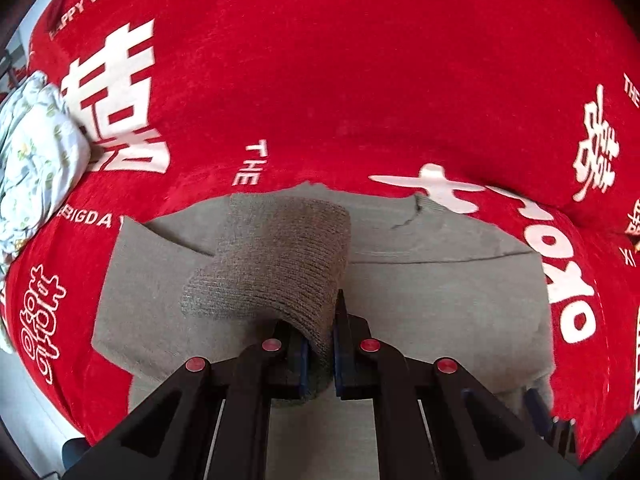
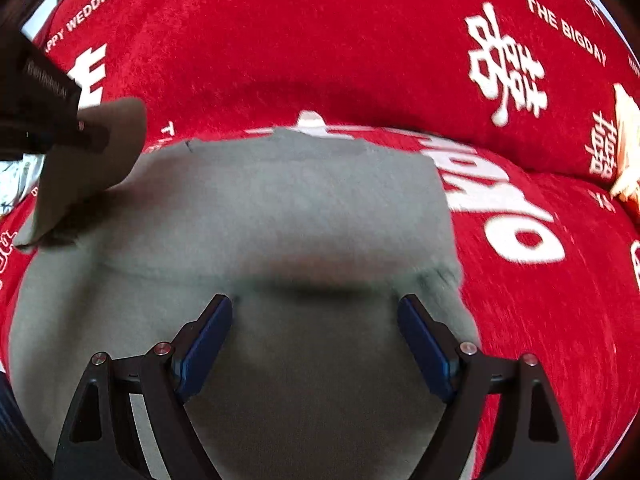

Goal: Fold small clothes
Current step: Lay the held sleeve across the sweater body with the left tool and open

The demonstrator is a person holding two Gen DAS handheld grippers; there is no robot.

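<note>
I keep the left gripper (image 1: 320, 344) closed on the sleeve (image 1: 276, 256) of the grey sweater (image 2: 280, 200), lifted to fold it inward. The sweater lies low in the frame on the red blanket (image 2: 320, 40). My right gripper (image 2: 316, 332) hovers above with fingers wide open, holding nothing.

Our left tongs (image 1: 320, 344) are clamped tight, pads pinching a ribbed fold, angled steeply down. Our right tongs (image 2: 316, 312) gape wide, blue pads (image 2: 208, 340) apart, gripping nothing. From the right wrist, the left arm shows at ten o'clock.
</note>
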